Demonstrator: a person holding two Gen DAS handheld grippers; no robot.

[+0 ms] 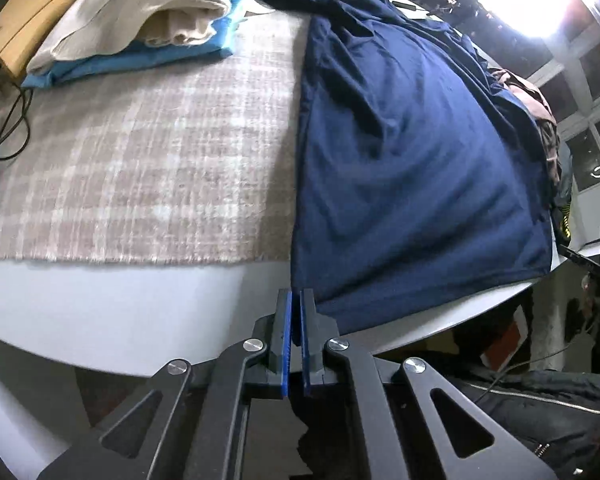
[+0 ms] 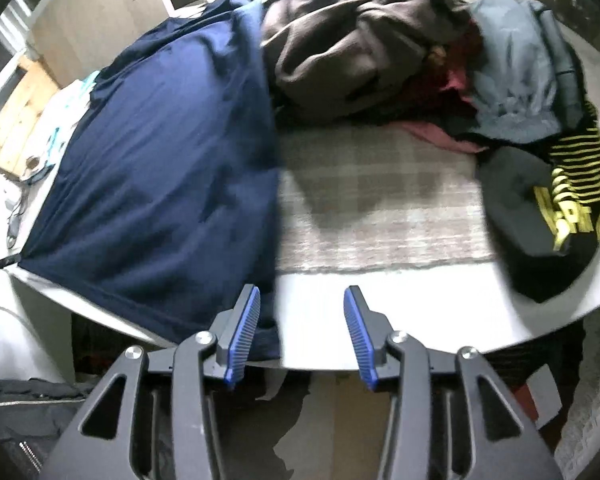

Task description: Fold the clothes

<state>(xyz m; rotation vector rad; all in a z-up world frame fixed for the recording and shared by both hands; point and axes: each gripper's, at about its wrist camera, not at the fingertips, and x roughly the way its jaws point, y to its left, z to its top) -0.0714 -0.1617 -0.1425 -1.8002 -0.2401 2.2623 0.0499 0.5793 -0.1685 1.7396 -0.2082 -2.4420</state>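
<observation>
My navy shirt [image 1: 412, 152] lies spread flat, faintly wrinkled, filling the right half of the left wrist view, its hem draping over the near edge.

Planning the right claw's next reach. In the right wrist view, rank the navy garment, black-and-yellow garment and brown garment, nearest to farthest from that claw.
1. Navy garment: left, its hem beside the right claw.
2. Black-and-yellow garment: right, at the table edge.
3. Brown garment: far side, atop the pile.

The left gripper [image 1: 296, 312] has its jaws pressed nearly together, pinching the hem of the navy garment [image 1: 400, 140] at the bench edge. The right gripper [image 2: 302, 308] holds its jaws wide apart, gripping nothing.
</observation>
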